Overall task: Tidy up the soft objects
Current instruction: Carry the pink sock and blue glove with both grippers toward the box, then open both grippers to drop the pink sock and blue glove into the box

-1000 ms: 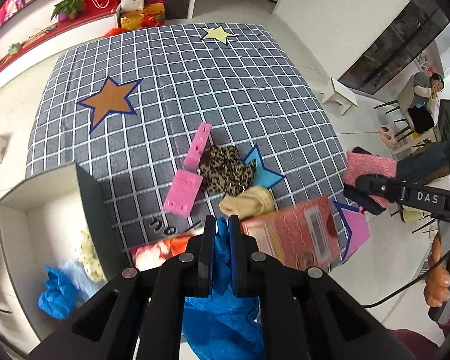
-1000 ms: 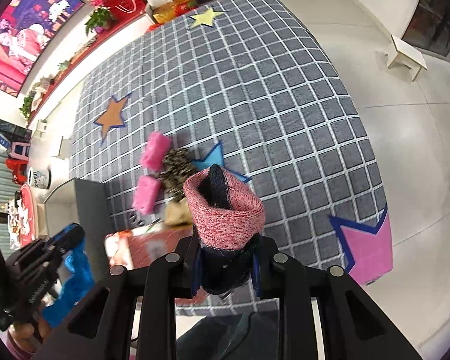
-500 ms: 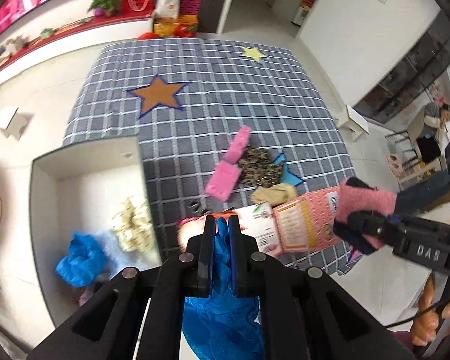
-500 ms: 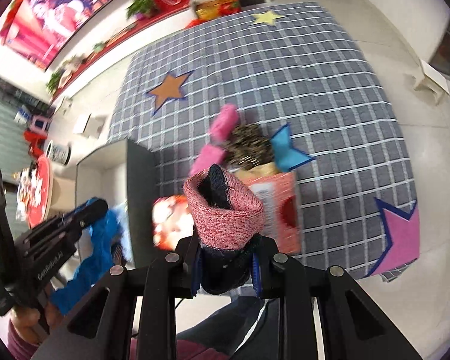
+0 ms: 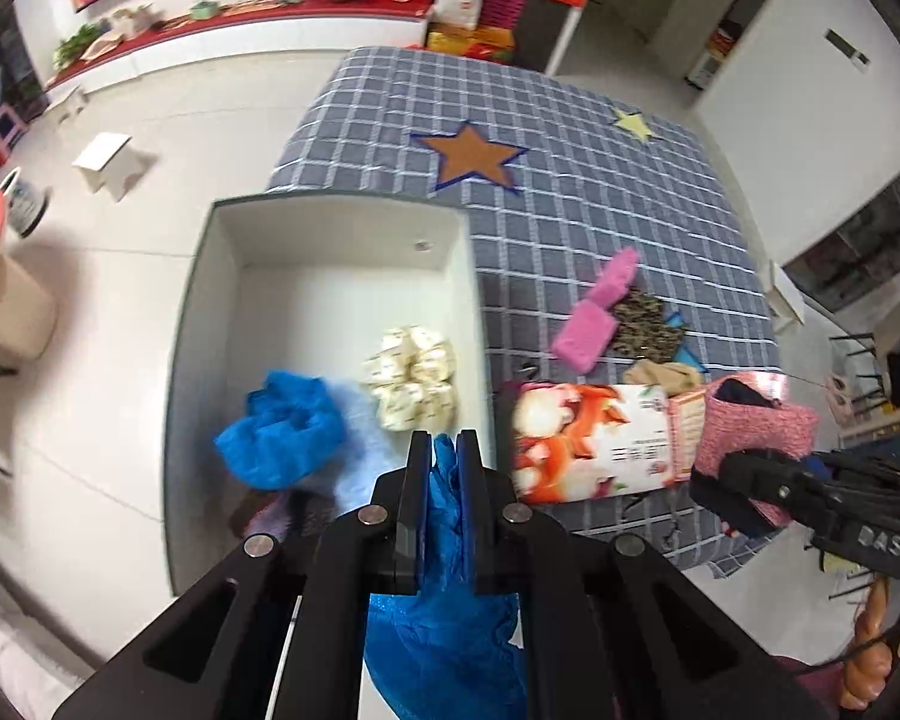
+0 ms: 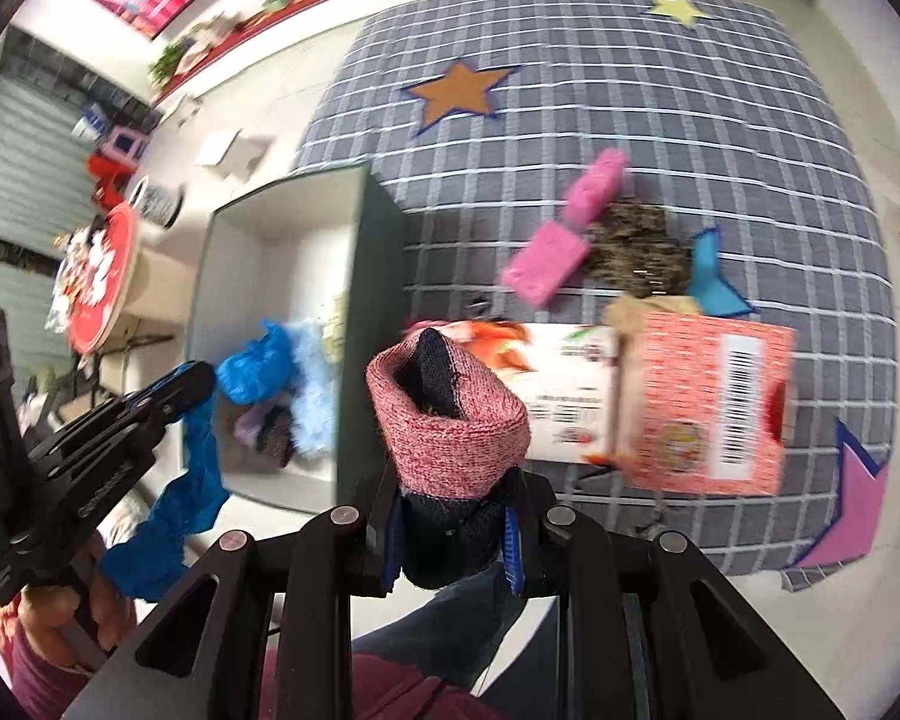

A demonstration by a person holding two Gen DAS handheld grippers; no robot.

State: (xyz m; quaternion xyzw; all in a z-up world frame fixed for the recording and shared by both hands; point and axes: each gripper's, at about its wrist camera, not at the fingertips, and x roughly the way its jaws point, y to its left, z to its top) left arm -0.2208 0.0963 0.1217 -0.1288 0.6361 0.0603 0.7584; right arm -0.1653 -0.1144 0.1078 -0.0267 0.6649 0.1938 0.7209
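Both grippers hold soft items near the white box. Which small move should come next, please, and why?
Probably open the left gripper to drop the blue glove: it hangs at the white box edge, where other soft items already lie.

**Colours across the rug and box**

The rug was grey with a white grid and bore an orange star, a yellow star and a pink star. Two pink sponges lay beside a leopard-print cloth. The box was white inside, holding a blue bundle and a cream patterned scrunchie. The black left tool gripped a blue glove; the black right tool held a pink-and-navy sock.
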